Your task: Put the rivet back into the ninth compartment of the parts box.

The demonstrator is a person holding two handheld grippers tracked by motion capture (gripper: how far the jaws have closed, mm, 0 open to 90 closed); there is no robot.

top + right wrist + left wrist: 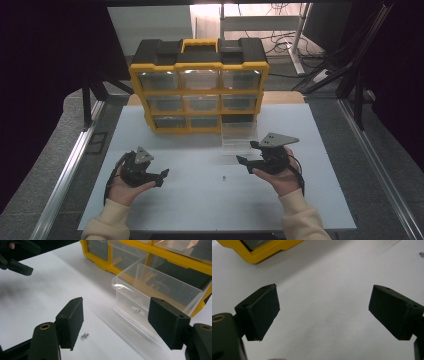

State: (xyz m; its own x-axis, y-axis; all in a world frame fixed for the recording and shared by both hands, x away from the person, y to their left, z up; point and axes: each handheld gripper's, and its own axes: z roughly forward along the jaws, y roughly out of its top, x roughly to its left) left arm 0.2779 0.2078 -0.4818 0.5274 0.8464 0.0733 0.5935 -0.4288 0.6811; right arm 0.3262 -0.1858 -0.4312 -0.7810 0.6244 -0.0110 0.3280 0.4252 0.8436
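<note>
right tool (116, 322) wide, empty | tiny metal screw (84, 335) at its 7 o'clock, pickup-ready | clear plastic drawer (152, 290) pulled out to receive | left tool (324, 312) wide too

You've got a white table (165, 205), cables (280, 37) on the floor behind it, grey carpet (55, 150) both sides, and metal rails (67, 167) along the edges.
</note>
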